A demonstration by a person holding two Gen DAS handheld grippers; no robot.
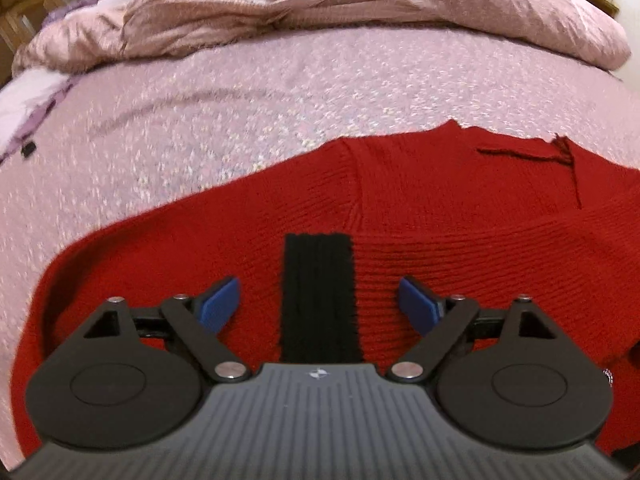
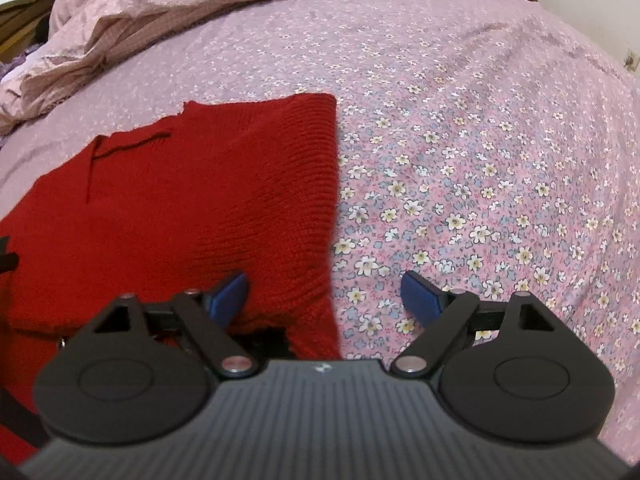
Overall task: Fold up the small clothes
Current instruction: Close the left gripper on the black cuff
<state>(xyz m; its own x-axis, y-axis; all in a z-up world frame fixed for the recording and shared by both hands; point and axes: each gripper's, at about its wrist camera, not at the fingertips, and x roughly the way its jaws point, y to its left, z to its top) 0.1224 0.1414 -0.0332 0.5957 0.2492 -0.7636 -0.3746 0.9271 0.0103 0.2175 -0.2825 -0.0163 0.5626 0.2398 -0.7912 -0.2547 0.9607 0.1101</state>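
Two grippers hung over a bed with a pink sheet covered in little white flowers (image 2: 460,152). One red knitted sweater (image 1: 400,208) lay flat on that sheet, on the near side of the bed. It looked partly folded, with a straight folded edge on its right side in the right wrist view.

In the left wrist view, the left gripper (image 1: 319,304) was just above the red sweater. Its jaws stood wide apart, and nothing was pinched between the blue pads (image 1: 218,304). A black knitted strip (image 1: 319,296) on the sweater ran from near to far, right in the gap between the jaws. The pads did not touch it. A thin dark red thread (image 1: 528,154) lay loose on the far right part of the sweater.

In the right wrist view, the right gripper (image 2: 326,298) was at the right edge of the sweater. Its jaws were wide apart too and held nothing. The left blue pad was over the red knit, and the right blue pad was over the flowery sheet. The sweater's edge ran between them.

At the far side of the bed lay a crumpled pink quilt (image 1: 360,4). It was well apart from the sweater. Some wooden furniture (image 2: 24,16) showed at the far left, behind the quilt.
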